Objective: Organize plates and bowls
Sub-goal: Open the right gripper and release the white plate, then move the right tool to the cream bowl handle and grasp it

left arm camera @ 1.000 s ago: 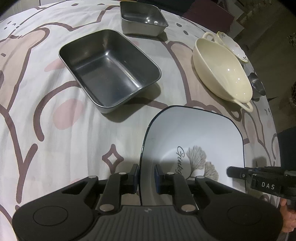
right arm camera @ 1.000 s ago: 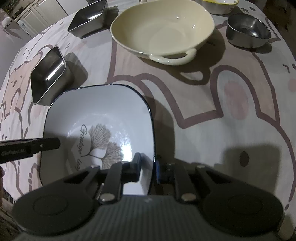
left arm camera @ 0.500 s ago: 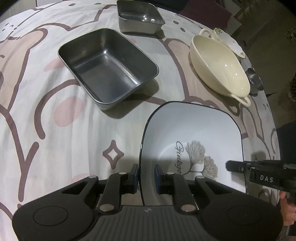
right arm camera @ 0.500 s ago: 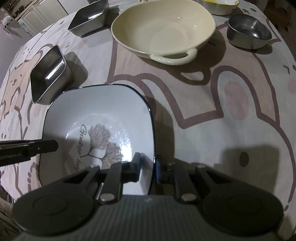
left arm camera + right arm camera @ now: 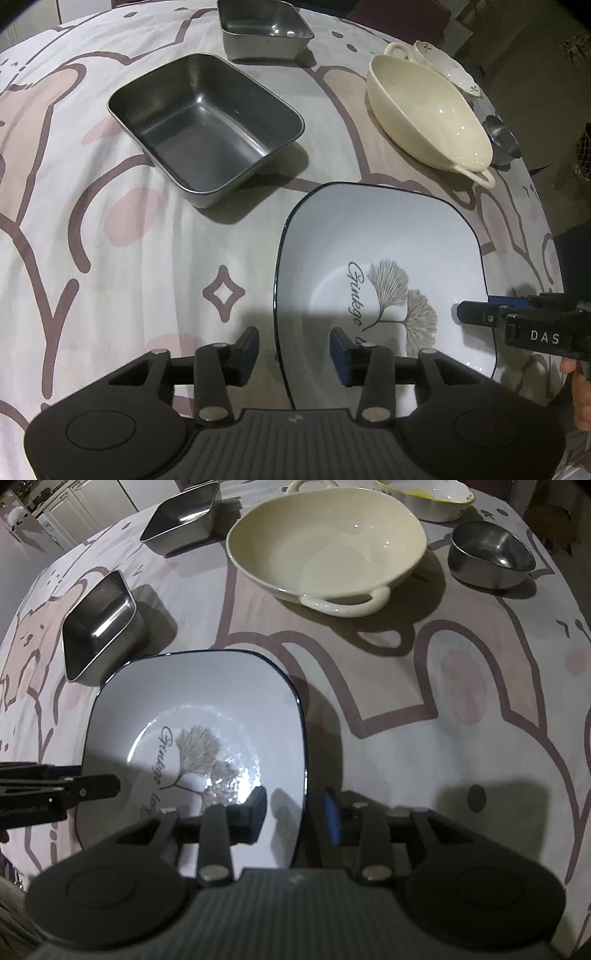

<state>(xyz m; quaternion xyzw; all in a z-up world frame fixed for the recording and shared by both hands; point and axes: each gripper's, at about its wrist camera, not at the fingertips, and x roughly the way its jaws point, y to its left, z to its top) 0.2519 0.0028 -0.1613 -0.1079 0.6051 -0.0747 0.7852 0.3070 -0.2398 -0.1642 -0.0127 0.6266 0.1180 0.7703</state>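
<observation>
A square white plate with a dark rim and a ginkgo leaf print lies on the patterned tablecloth; it also shows in the right wrist view. My left gripper is open, its fingers straddling the plate's left rim without touching. My right gripper is open, its fingers straddling the plate's right rim. A cream two-handled bowl sits beyond the plate.
A large rectangular steel tray and a smaller square steel tray stand on the left side. A small steel bowl and a yellow-rimmed dish sit at the far right. The table edge curves close on the right.
Both grippers were shut on the plate's opposite rims and have opened. The plate now rests on the cloth.
</observation>
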